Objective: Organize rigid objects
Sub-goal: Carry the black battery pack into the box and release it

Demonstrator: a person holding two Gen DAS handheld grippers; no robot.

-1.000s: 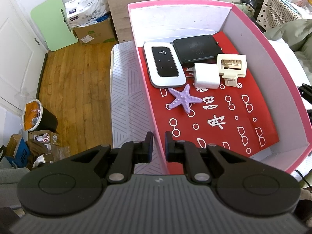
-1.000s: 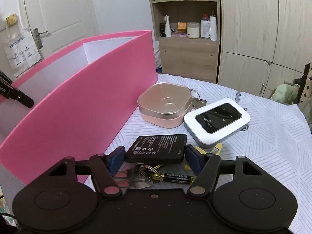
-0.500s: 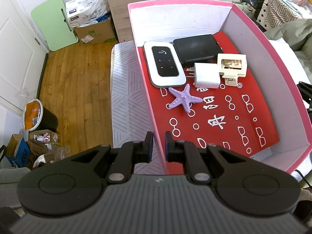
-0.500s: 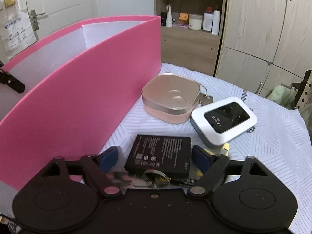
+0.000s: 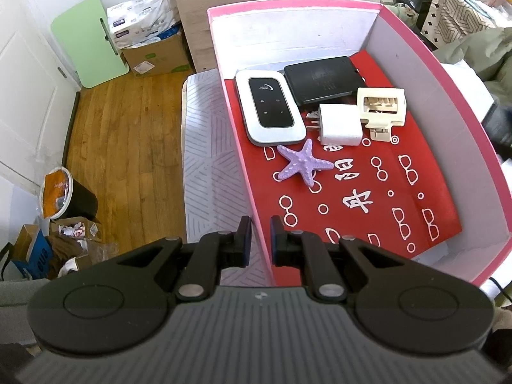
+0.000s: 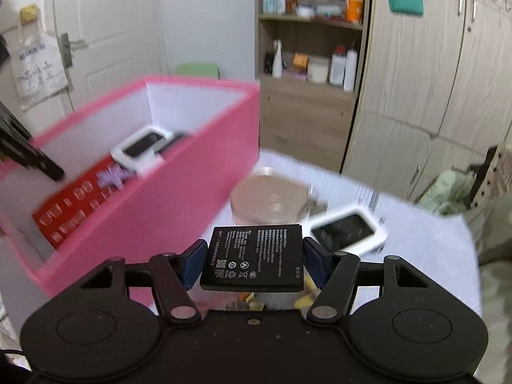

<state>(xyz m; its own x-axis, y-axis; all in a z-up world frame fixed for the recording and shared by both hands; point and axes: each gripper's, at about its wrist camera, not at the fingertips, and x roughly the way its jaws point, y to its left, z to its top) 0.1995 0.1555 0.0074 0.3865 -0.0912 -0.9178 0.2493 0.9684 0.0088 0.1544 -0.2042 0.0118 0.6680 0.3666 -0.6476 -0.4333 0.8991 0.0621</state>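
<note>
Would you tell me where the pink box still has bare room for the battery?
The pink box is crowded at its far end: white router, black device, charger, cream part. Free red lining lies nearer than the purple starfish, toward the right wall.

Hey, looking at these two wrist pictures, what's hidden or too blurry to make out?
- Right wrist view: small items under the black battery in the right tool; battery and tool body cover them.
- Right wrist view: pink dish, motion blur.
- Left wrist view: pink box near corner, behind the left tool.
</note>
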